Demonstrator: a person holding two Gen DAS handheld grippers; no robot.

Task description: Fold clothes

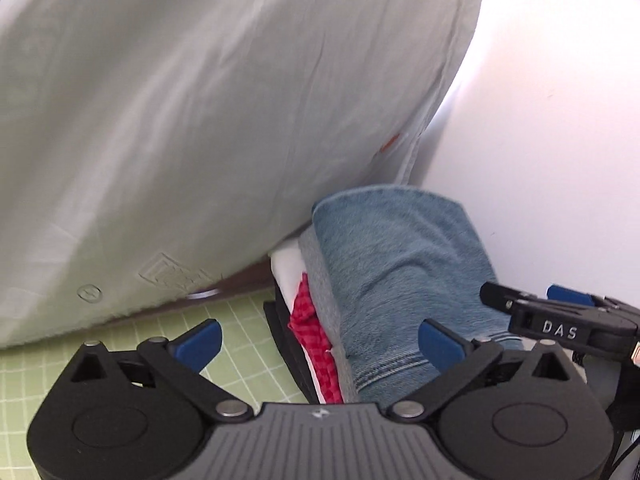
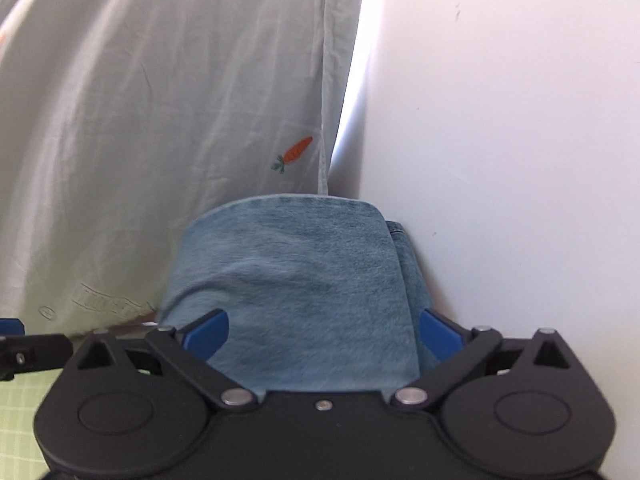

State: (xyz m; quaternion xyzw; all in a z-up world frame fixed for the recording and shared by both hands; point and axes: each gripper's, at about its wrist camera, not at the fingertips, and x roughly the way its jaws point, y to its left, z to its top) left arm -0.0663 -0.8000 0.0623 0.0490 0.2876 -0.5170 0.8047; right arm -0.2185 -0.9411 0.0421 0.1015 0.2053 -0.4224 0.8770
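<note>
Right wrist: tool [image 2: 322, 334] agape over jeans [image 2: 296, 280]

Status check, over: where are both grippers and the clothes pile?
Left gripper open, empty. Right gripper open, empty. Folded blue denim garment tops the stack of folded clothes. Pale sheet hangs behind; nothing blocking.

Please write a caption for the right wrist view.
Open right gripper before folded denim beside a white wall.

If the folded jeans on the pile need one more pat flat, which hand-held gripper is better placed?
Probably the right hand-held gripper: it is open and squarely faces the jeans. The left hand-held gripper, also open, faces the pile's side edge.
</note>
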